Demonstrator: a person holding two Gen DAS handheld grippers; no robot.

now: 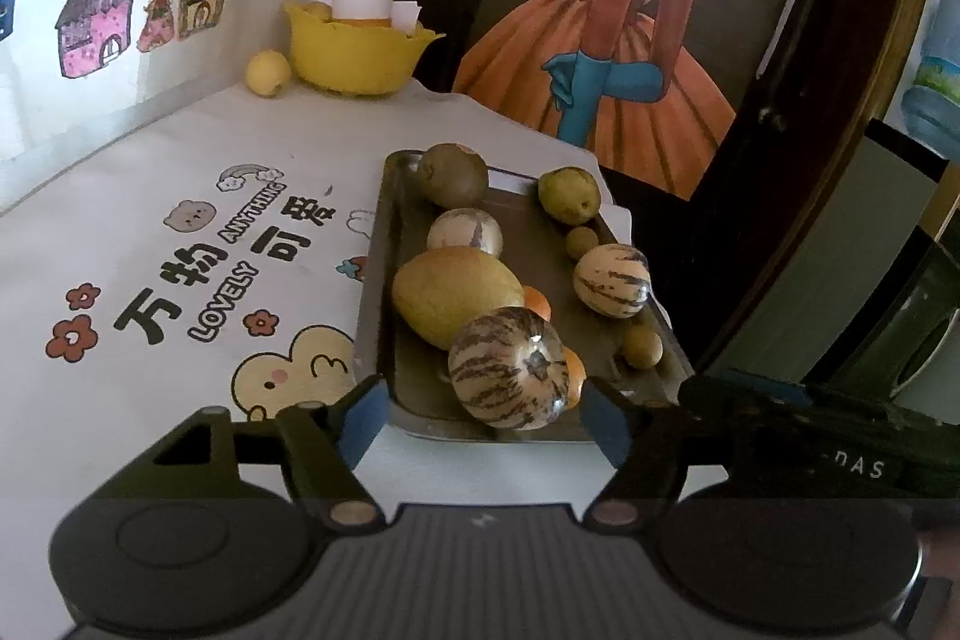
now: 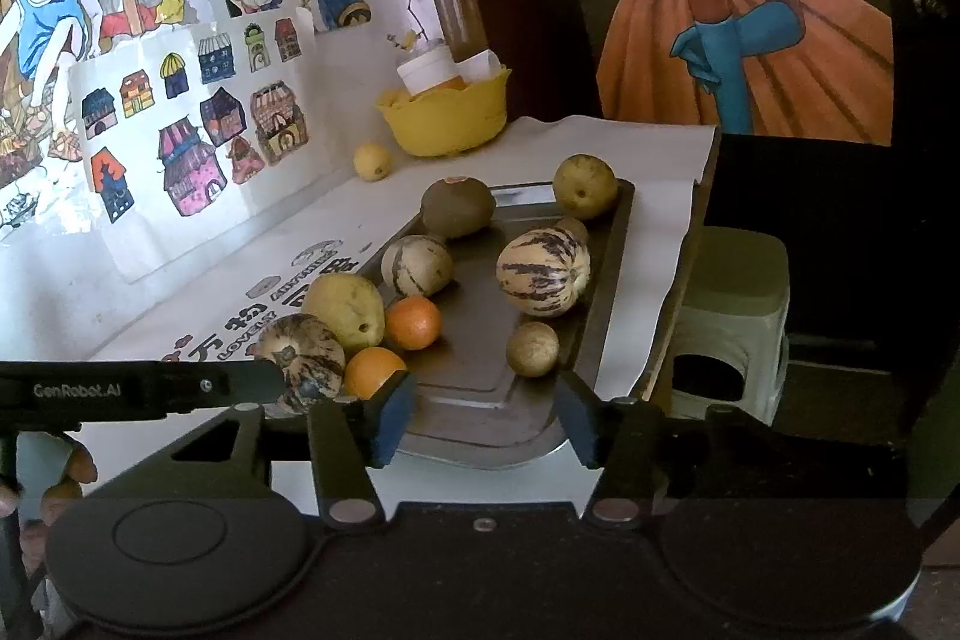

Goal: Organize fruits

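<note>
A metal tray [image 1: 375, 280] [image 2: 474, 394] on the white table holds several fruits. A large striped melon [image 1: 509, 367] [image 2: 303, 361] sits at its near left end, just ahead of my left gripper [image 1: 486, 418], whose blue pads [image 1: 366, 415] stand apart from it on both sides; it is open. Behind the melon lie a yellow-green mango [image 1: 456, 295] [image 2: 351, 310] and two oranges [image 2: 413, 322]. A second striped melon [image 1: 611, 280] [image 2: 543, 271] rests further right. My right gripper [image 2: 486, 418] hangs open over the tray's near rim, with no fruit between its fingers.
A yellow bowl [image 1: 357, 52] [image 2: 447, 115] and a lemon [image 1: 268, 72] [image 2: 372, 160] stand at the table's back by the wall. The table ends just right of the tray, with a green stool [image 2: 726, 328] below. A brown kiwi [image 1: 453, 175] and a green pear [image 1: 569, 195] occupy the tray's far end.
</note>
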